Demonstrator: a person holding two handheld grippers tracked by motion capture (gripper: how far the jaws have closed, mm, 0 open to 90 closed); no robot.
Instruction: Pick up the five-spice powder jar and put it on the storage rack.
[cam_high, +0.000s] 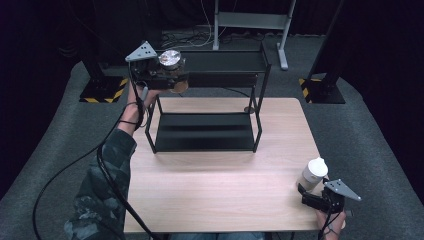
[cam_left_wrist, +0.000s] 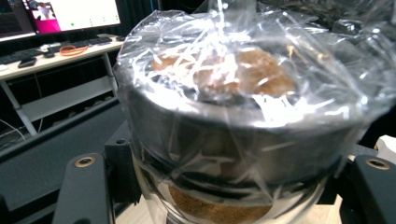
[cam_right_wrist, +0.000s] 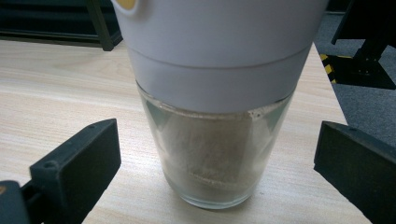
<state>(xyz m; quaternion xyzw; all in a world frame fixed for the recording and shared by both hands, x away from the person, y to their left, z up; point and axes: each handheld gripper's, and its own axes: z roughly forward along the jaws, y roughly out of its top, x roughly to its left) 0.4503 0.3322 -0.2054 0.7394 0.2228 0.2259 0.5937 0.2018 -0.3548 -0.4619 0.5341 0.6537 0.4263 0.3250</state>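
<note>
Plastic-wrapped jar (cam_left_wrist: 233, 116), round, grey lid, brown powder inside, sits clamped between left gripper (cam_high: 167, 75) jaws, raised beside the top shelf of one black metal rack (cam_high: 207, 100). Right gripper (cam_high: 312, 197) jaws spread wide around, not touching, one glass shaker (cam_right_wrist: 215, 107) with white cap, standing at the right near edge. Light wood table (cam_high: 215, 185), grey carpet, dark room. Two containers.
</note>
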